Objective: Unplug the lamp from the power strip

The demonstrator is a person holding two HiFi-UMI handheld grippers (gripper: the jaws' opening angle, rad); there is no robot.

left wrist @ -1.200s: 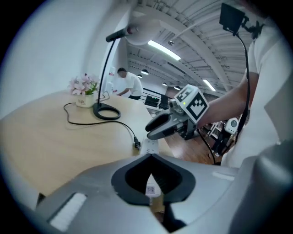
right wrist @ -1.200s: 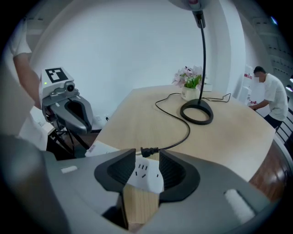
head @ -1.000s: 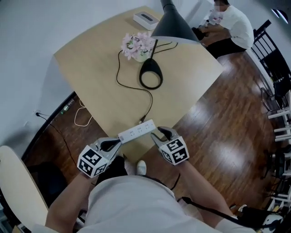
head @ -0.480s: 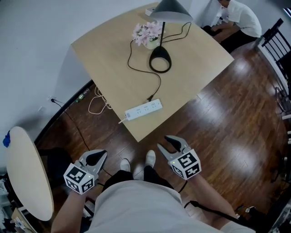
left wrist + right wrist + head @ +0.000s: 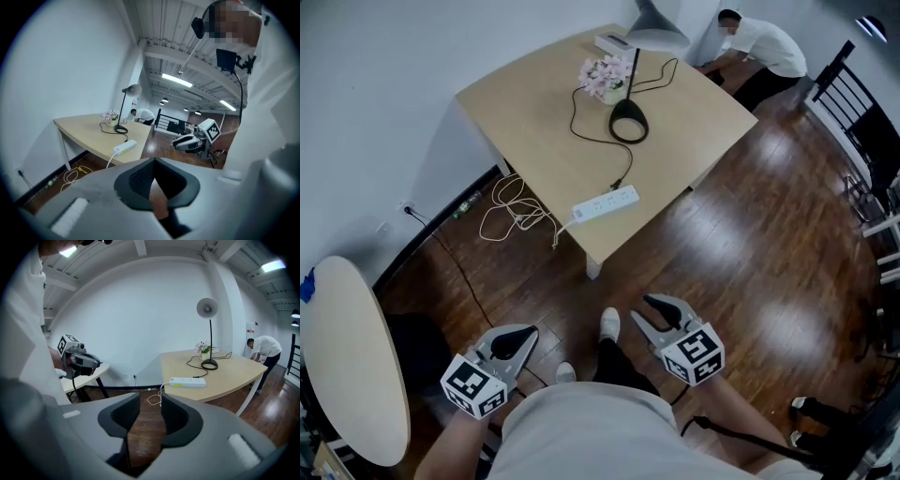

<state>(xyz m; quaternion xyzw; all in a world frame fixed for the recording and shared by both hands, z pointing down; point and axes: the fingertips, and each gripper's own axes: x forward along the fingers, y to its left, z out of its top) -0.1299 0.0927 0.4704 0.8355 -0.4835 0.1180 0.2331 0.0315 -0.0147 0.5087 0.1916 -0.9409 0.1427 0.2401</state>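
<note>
Task is judged not yet under way. The power strip (image 5: 606, 203) is seen lying near the front edge of the table (image 5: 525, 103), w/ the lamp (image 5: 629, 120) stood further back, just beside some flowers (image 5: 602, 75). The lamp's cord (image 5: 574, 117) can be traced from the base round to the strip's far side. Whether the plug is seated in a socket or lies just beside the strip can't be told; it's too small.

Both grippers are held low over the wood floor (image 5: 750, 253), well apart from the table. The left gripper (image 5: 521, 336) is seen w/ jaws together at the tips, nothing between. The right gripper (image 5: 643, 307) is seen w/ jaws apart & empty.

Left to do, by judgement: the table to be approached, the strip steadied, the plug pulled.
</note>
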